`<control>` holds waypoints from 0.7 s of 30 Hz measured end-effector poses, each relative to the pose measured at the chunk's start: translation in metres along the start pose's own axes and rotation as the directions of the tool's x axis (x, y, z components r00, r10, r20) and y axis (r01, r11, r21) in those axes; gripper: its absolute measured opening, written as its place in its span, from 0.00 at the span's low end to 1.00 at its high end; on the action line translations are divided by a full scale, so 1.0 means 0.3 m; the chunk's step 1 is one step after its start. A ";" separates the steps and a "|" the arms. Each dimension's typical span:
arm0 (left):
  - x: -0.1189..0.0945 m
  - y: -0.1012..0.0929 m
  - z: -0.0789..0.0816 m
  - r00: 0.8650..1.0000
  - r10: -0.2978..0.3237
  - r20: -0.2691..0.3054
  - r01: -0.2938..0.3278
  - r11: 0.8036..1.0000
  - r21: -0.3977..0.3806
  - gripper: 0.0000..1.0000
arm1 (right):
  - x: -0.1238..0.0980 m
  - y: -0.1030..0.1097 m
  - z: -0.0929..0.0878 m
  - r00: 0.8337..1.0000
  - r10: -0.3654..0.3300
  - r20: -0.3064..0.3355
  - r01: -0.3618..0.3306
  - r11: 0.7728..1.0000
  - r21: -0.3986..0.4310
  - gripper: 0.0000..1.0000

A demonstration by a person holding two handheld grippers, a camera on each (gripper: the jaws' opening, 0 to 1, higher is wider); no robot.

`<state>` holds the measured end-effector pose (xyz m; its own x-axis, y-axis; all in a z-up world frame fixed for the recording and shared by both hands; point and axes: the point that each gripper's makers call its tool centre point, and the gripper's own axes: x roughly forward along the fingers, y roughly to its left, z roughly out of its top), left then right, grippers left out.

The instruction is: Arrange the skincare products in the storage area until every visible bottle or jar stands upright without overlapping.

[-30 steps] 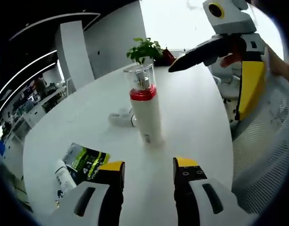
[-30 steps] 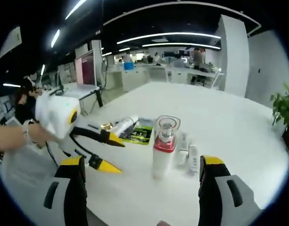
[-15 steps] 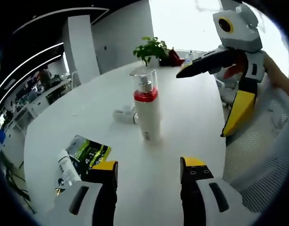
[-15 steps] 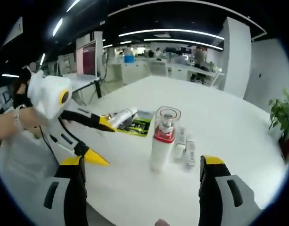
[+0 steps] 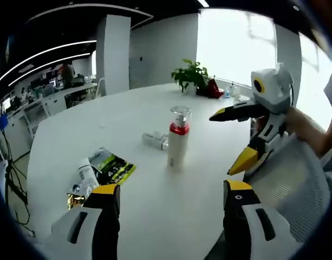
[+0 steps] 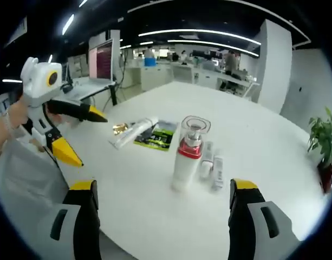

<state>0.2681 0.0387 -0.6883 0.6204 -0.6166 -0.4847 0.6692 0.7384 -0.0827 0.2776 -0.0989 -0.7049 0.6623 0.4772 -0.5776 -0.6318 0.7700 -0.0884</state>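
Grabbing one of the lying-down items is the step I'd go for — the pump bottle (image 6: 188, 154) already stands upright mid-table (image 5: 171, 216), so don't knock it reaching past. The two small tubes (image 6: 212, 165) lie flat just beside it, touching or nearly so; come in low from the open side and pinch one around its middle. The white tube (image 6: 134, 132) with what looks like a gold cap lies near the table edge next to a green-and-black sachet (image 6: 155, 135) — hard to say if they overlap. The left gripper (image 5: 168, 197) and right gripper (image 6: 163, 195) both have their jaws spread wide, holding nothing, hovering off the table's near edges. The bottle itself: white body, red collar, clear cap.
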 end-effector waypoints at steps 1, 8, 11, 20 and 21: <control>-0.011 0.009 -0.003 1.000 0.008 0.005 -0.008 1.000 -0.004 0.84 | -0.002 -0.004 -0.002 1.000 -0.003 -0.002 0.003 1.000 0.000 1.00; -0.056 0.114 -0.062 0.988 0.152 -0.006 -0.151 0.985 -0.087 0.99 | -0.006 -0.010 0.009 1.000 -0.006 0.012 0.005 1.000 0.012 1.00; -0.065 0.129 -0.083 0.984 0.177 -0.022 -0.178 0.980 -0.085 0.99 | -0.001 -0.006 -0.001 1.000 -0.001 -0.007 0.001 1.000 0.002 1.00; -0.058 0.137 -0.131 0.983 0.171 -0.062 -0.177 0.978 -0.109 0.99 | 0.000 -0.002 -0.005 1.000 -0.002 -0.016 0.002 1.000 0.002 1.00; -0.057 0.136 -0.128 0.984 0.170 -0.057 -0.176 0.978 -0.112 0.99 | 0.003 -0.005 -0.008 1.000 -0.003 -0.021 0.003 1.000 0.001 1.00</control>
<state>0.2691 0.0899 -0.7169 0.7008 -0.4651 -0.5409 0.4998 0.8612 -0.0930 0.2781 -0.1006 -0.7073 0.6552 0.4660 -0.5946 -0.6296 0.7718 -0.0889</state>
